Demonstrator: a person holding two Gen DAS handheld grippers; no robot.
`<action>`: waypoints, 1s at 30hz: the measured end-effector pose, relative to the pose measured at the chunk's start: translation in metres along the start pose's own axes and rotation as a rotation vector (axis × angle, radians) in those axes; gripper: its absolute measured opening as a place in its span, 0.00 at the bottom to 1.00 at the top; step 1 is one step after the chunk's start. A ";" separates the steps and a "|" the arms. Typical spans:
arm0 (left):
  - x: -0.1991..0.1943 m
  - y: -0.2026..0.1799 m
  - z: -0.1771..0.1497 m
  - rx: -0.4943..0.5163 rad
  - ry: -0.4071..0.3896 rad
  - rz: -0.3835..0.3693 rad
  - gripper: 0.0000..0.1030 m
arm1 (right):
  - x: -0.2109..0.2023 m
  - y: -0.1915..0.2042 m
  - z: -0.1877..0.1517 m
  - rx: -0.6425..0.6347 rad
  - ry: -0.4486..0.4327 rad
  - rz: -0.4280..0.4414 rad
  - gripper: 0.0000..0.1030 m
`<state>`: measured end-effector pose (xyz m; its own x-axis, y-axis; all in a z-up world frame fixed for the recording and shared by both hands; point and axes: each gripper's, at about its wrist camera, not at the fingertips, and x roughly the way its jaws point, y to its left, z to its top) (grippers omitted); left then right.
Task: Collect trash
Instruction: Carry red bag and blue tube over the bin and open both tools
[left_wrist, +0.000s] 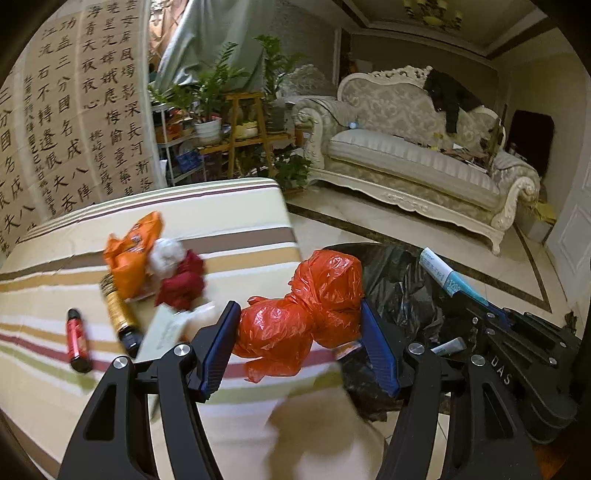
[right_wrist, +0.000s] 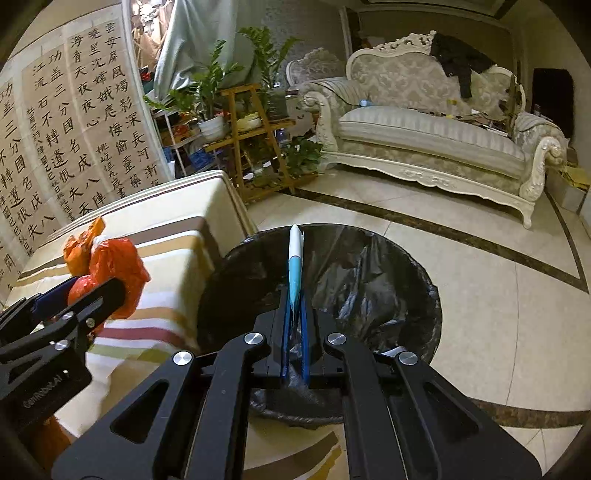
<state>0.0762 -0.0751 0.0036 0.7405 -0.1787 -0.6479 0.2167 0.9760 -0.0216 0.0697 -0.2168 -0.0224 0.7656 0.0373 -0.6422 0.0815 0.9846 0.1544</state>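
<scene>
The left tool (left_wrist: 299, 341) clamps the soft, light, crumpled orange-red plastic bag (left_wrist: 306, 314) at mid-bulge over the striped tabletop (left_wrist: 55, 369) edge, while the shut right tool (right_wrist: 294, 332) pinches a thin, slippery blue-and-white wrapper (right_wrist: 295, 266) above the black-lined bin (right_wrist: 388, 266).

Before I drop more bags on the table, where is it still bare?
The striped table is bare along its far edge and near-left corner. The middle is crowded: orange bag, white wad, dark red cloth, gold bottle, red tube.
</scene>
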 end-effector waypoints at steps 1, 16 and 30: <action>0.004 -0.002 0.002 0.003 0.004 0.000 0.62 | 0.002 -0.002 0.000 0.002 0.000 -0.002 0.05; 0.049 -0.033 0.013 0.061 0.071 0.002 0.66 | 0.039 -0.033 0.007 0.052 0.039 -0.018 0.25; 0.041 -0.023 0.010 0.025 0.070 0.017 0.76 | 0.031 -0.039 0.005 0.071 0.036 -0.043 0.42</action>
<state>0.1080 -0.1060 -0.0142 0.6980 -0.1525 -0.6997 0.2213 0.9752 0.0082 0.0936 -0.2546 -0.0449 0.7368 0.0025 -0.6761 0.1603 0.9709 0.1782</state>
